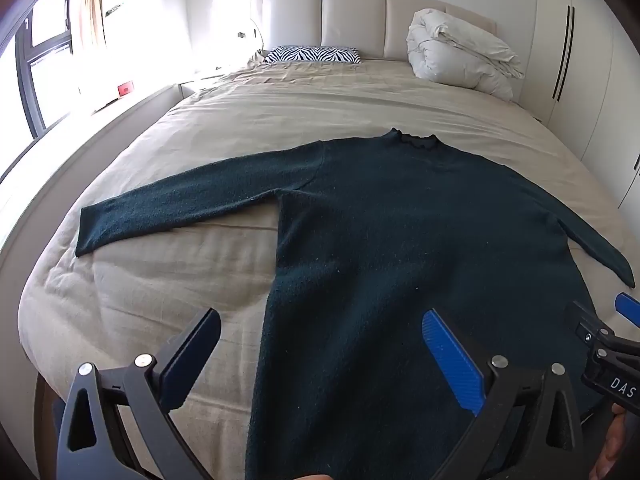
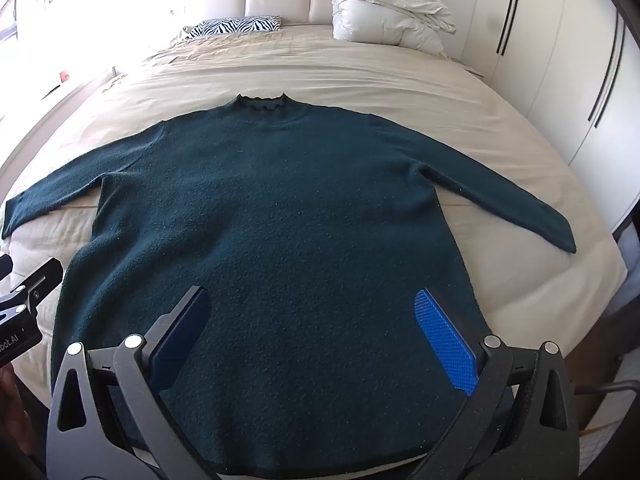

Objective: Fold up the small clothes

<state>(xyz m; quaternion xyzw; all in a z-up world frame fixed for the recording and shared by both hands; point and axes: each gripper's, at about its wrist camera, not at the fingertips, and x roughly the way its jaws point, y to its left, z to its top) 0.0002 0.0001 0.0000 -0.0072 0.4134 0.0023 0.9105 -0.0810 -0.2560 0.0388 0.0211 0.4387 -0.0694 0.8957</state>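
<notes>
Nearest, the left gripper [image 1: 320,344] and the right gripper [image 2: 316,328] hang above the hem end of a dark green sweater [image 2: 280,208], both with fingers [image 2: 444,340] spread wide and grasping nothing. The sweater lies flat, unfolded, on the beige bed [image 1: 280,96], both sleeves stretched out sideways and its collar toward the headboard. Beyond it lie a zebra-striped pillow [image 1: 312,55] and a bundled white duvet [image 1: 460,54], against the padded headboard [image 1: 352,12].

Both claws tilt steeply downward with jaws spread wide and nothing between them, the left claw [image 1: 320,356] low in its frame, the right claw [image 2: 316,336] likewise.
</notes>
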